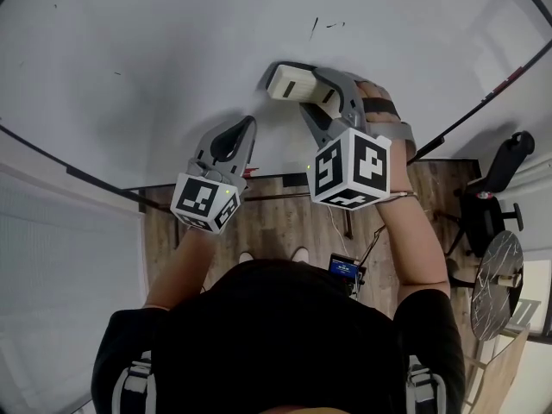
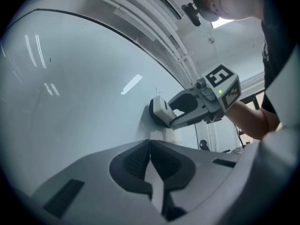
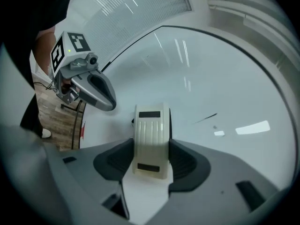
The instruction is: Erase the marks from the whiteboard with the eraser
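One eraser (image 3: 151, 125) sits clamped in right claw (image 3: 150, 148), touching whiteboard (image 3: 220, 78).

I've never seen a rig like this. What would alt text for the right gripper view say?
The right gripper clamps a cream eraser between its fingers, held against a whiteboard. A thin dark mark sits to the eraser's right; the left gripper, shut and empty, hovers at upper left.
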The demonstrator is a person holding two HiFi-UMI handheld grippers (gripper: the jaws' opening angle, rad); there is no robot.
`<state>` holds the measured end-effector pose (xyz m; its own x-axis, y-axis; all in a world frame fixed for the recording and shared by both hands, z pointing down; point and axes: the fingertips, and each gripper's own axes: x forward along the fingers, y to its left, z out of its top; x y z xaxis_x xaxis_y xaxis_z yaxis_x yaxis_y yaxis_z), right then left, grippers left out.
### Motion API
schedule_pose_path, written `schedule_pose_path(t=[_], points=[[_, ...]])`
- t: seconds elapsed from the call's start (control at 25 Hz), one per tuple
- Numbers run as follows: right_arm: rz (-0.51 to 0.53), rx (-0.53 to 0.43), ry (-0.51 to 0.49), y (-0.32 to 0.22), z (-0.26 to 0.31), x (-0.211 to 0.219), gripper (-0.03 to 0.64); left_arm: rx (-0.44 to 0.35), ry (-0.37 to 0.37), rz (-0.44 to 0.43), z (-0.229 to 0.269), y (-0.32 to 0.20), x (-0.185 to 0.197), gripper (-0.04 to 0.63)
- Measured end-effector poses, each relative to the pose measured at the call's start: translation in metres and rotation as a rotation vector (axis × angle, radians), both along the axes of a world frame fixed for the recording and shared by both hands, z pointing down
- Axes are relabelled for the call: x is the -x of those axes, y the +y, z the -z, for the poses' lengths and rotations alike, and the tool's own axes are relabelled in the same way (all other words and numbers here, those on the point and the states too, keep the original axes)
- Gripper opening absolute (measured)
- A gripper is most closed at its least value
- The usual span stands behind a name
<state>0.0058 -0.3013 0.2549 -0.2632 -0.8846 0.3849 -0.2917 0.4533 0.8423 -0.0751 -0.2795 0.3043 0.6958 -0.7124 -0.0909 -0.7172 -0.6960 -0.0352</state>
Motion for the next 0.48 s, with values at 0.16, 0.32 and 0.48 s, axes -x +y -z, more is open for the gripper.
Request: schedule_pose_path(t=[0.16,0.32,0.48], points=[[-0.007,-0.165,0.016,0.008,0.074,-0.004,0.232,-0.003,0.004,-0.003,0.001,-0.001,0.001,0.006],[-0.067,-0.294,0.088,-0.003,0.138,-0.018,0.232,-0.007,0.008,-0.007,0.003,0.0,0.0,0.006],[-0.13,-0.298,0.213,-0.01,0.153,-0.024,0.232,-0.006,0.007,-0.003,0.0,0.002,0.002,0.006]])
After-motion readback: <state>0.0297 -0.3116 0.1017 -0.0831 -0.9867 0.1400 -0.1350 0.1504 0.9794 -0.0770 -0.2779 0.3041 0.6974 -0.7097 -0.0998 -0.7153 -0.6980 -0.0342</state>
